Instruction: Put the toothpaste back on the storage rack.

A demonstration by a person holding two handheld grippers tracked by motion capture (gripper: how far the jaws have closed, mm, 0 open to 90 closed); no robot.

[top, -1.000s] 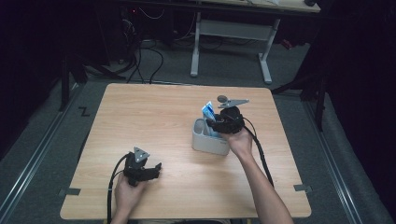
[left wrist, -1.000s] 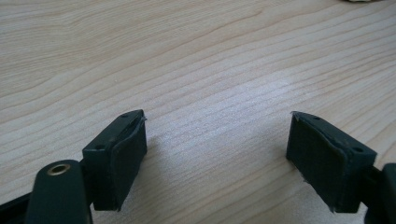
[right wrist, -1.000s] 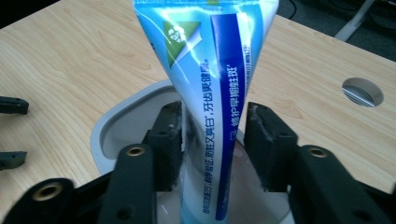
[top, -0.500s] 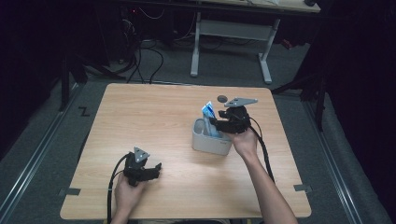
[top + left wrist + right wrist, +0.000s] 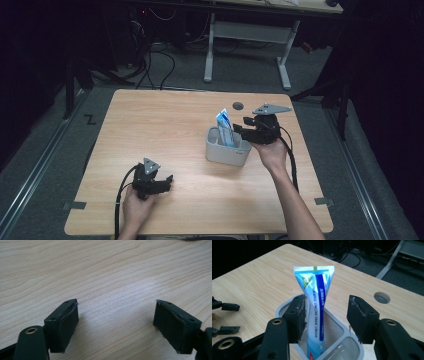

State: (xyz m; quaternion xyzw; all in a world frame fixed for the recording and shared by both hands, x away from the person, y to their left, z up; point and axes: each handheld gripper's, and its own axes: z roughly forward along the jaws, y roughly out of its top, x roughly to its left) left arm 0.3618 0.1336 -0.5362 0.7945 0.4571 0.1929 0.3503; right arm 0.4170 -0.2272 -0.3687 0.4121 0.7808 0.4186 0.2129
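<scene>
A blue and white toothpaste tube (image 5: 224, 125) (image 5: 317, 302) stands upright in a grey open container (image 5: 220, 152) (image 5: 352, 352) on the wooden table. My right gripper (image 5: 242, 131) (image 5: 327, 315) hovers just right of the container, pointing at the tube. Its jaws have just been opening; the tube shows between them, slightly beyond the pads, and neither pad presses on it. My left gripper (image 5: 167, 181) (image 5: 115, 322) rests on the table (image 5: 112, 270) at the front left, jaws wide open with only bare wood between them. Its jaw tips (image 5: 227, 317) also appear at the left edge of the right gripper view.
A round cable hole (image 5: 238, 105) (image 5: 382, 297) sits in the table top behind the container. Beyond the table's far edge stand a desk with white legs (image 5: 210, 50) and cables on the floor. Open tabletop lies between the two grippers.
My right gripper has drawn back to the right and slightly up from the container, its jaws wider, leaving the tube standing inside. The left gripper has stayed put.
</scene>
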